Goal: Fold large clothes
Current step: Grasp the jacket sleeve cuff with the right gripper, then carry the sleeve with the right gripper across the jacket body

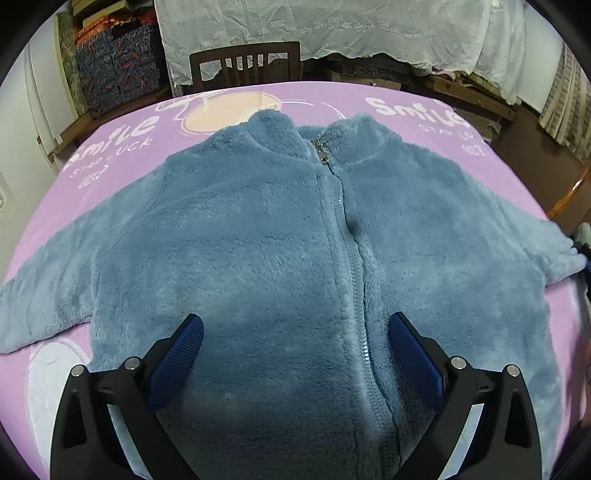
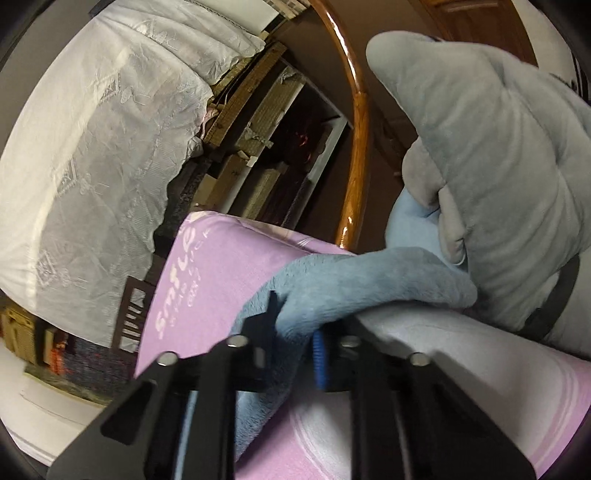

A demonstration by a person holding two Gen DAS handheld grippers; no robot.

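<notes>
A blue fleece jacket (image 1: 258,240) lies front up and zipped on the purple sheet (image 1: 406,107), collar at the far side and sleeves spread to both sides. Its zipper (image 1: 354,266) runs down the middle. My left gripper (image 1: 295,325) hovers open over the jacket's lower front, its blue pads (image 1: 181,354) wide apart with nothing pinched between them. In the right wrist view my right gripper (image 2: 297,325) is shut on the jacket's sleeve (image 2: 369,280) near its cuff, at the edge of the purple sheet (image 2: 207,280). The sleeve's fleece bunches between the fingers.
A grey plush shark (image 2: 498,166) sits close beside the held sleeve. A curved wooden rail (image 2: 360,129) runs behind it. Beyond the far edge of the bed stand a dark wooden chair (image 1: 245,66) and furniture under a white lace cloth (image 1: 332,26).
</notes>
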